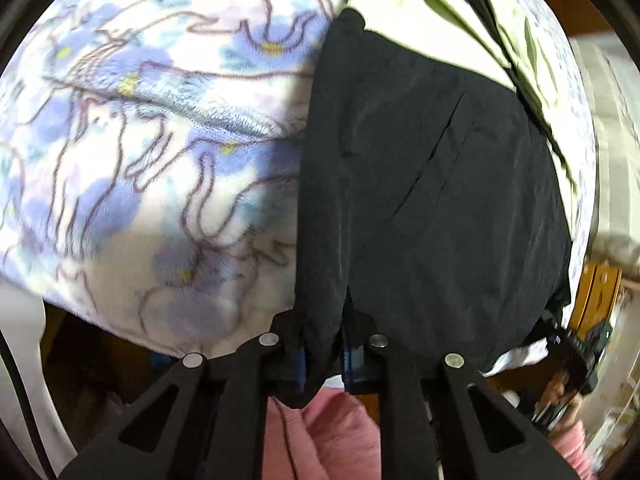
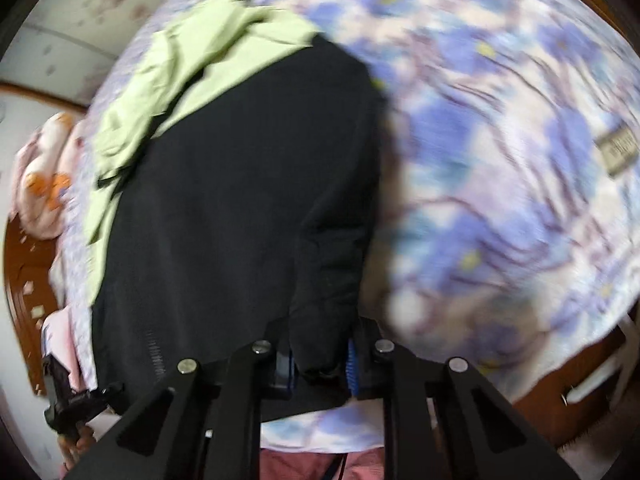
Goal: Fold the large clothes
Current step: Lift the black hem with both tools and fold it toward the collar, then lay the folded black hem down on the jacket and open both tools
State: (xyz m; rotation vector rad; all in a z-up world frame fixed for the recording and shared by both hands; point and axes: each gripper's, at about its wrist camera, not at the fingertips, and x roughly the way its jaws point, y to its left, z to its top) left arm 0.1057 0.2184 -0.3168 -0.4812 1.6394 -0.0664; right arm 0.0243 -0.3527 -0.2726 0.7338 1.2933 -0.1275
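Observation:
A large black garment (image 1: 432,184) lies on a bed covered by a blue and white floral blanket (image 1: 160,128). Its far part is pale green (image 1: 404,4). My left gripper (image 1: 324,356) is shut on a fold of the garment's near left edge, black cloth bunched between the blue pads. In the right wrist view the same black garment (image 2: 240,200) fills the middle, with the pale green part (image 2: 192,56) beyond it. My right gripper (image 2: 320,360) is shut on a bunched corner of the black cloth at its near right edge. That view is blurred.
The floral blanket (image 2: 500,160) spreads wide to the right of the garment. A person's pink clothing (image 1: 332,432) shows below the left gripper. A pink and orange bundle (image 2: 44,172) lies at the bed's far left. Brown wooden furniture (image 2: 24,280) edges the bed.

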